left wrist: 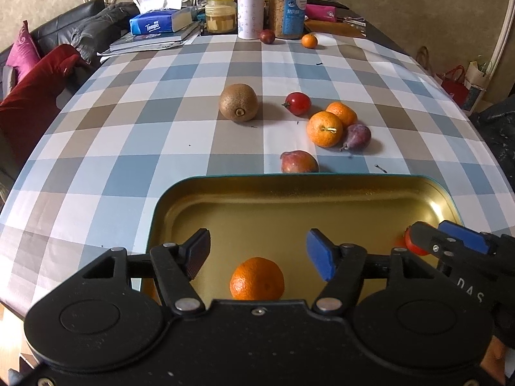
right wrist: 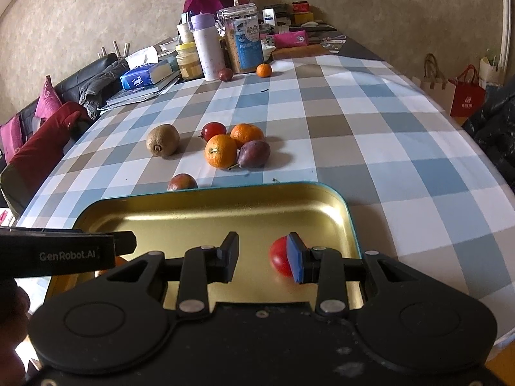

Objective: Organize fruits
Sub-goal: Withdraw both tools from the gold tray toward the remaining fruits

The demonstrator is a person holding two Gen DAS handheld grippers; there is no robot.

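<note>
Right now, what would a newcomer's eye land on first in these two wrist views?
Probably the gold tray with its teal rim, near the table's front edge. An orange lies in it below the open left tool, and a red tomato sits by the right tool and its blue pad. Next, the loose fruit on the checked cloth just beyond: a kiwi apart to the left, oranges and purple fruit clustered.

This is a lived-in home, a dining table ahead of my jaws under a checked tablecloth (left wrist: 135, 135). Beyond my fingertips its far end is crowded with a tissue pack (left wrist: 151, 25), food jars (left wrist: 220, 13) and a water bottle (left wrist: 250, 3). Left of me sits a black sofa (left wrist: 64, 22) with cushions (left wrist: 22, 48); right, shopping bags (right wrist: 466, 96) on the floor.
</note>
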